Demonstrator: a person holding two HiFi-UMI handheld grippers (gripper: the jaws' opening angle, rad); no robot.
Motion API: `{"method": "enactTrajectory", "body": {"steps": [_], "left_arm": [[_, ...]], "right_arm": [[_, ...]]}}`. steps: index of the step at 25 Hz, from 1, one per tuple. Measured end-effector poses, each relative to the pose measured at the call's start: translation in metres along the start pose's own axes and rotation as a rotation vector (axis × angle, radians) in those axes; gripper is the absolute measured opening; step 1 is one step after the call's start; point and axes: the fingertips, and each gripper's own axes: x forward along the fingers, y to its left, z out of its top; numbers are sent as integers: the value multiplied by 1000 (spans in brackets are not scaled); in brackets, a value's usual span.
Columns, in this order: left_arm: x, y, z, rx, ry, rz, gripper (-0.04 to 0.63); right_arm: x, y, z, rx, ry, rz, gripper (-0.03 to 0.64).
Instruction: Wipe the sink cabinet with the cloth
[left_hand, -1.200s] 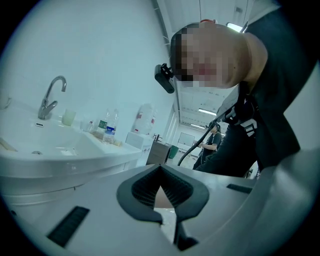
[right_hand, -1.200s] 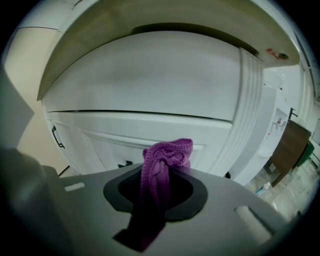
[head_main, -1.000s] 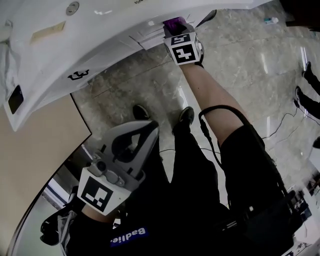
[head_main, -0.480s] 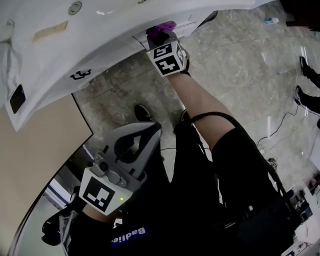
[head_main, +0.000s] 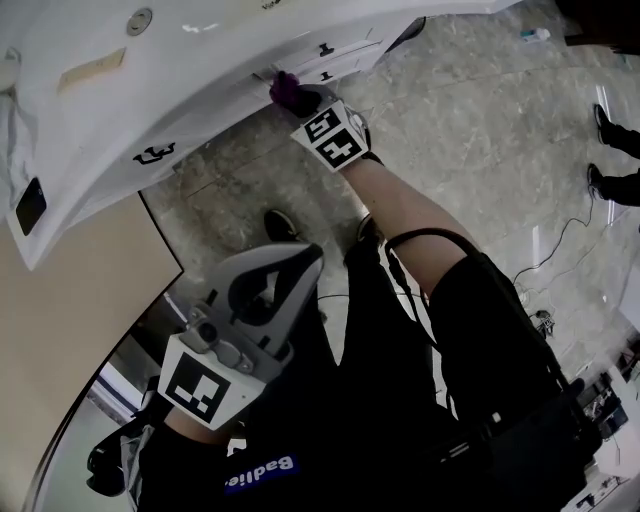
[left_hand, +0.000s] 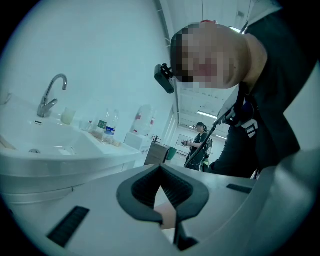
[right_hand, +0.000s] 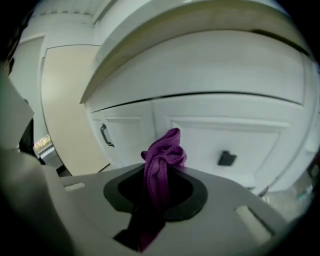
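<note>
Wiping is the step in hand: the right gripper (head_main: 296, 100) is clamped on the bunched purple cloth (right_hand: 161, 152), held just in front of the white drawer panel of the sink cabinet (right_hand: 225, 127); contact cannot be confirmed. The left gripper (left_hand: 161, 190) hangs low, jaws together and empty. The next move likely calls for pressing the cloth flat against the panel and sweeping across it, clear of the dark pull (right_hand: 226, 158).
</note>
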Motion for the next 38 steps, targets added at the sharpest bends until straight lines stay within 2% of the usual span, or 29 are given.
{"method": "enactTrajectory", "body": {"steps": [4,8,10,12,16,18,21,24,31,36,38], "left_arm": [[5,-1,-1,-4,-2,-8,-11],[4,3,-6,-19,9,5,-11],[3,6,-7,-25,16,10,-11],[4,9,-8,-21,23,12,-11],[4,12,-12,-6,35,13,-11],[1,12,-14,-5,47,14,-11],[-5,15,-15,-20,48,18,-11],[-8,16,-18,-32,49,13,-11],[-13,12,-14,-53,28,-9,-11],[-18,10,-15,-58,37,-16,-11],[-17,9,-14,-58,32,-20,-11]], "right_arm": [[-31,-95,-55,202,67,-176,83],[-75,-194,-80,375,59,-402,83],[-91,-229,-84,422,64,-493,83],[-92,-249,-81,407,80,-531,83],[-67,-253,-62,267,142,-524,83],[-54,-243,-66,240,182,-521,83],[-34,-216,-66,214,192,-466,83],[-7,-180,-50,143,180,-396,83],[38,-100,-33,217,143,-277,83],[54,-48,-20,202,121,-169,83],[52,-32,-16,161,96,-93,83]]}}
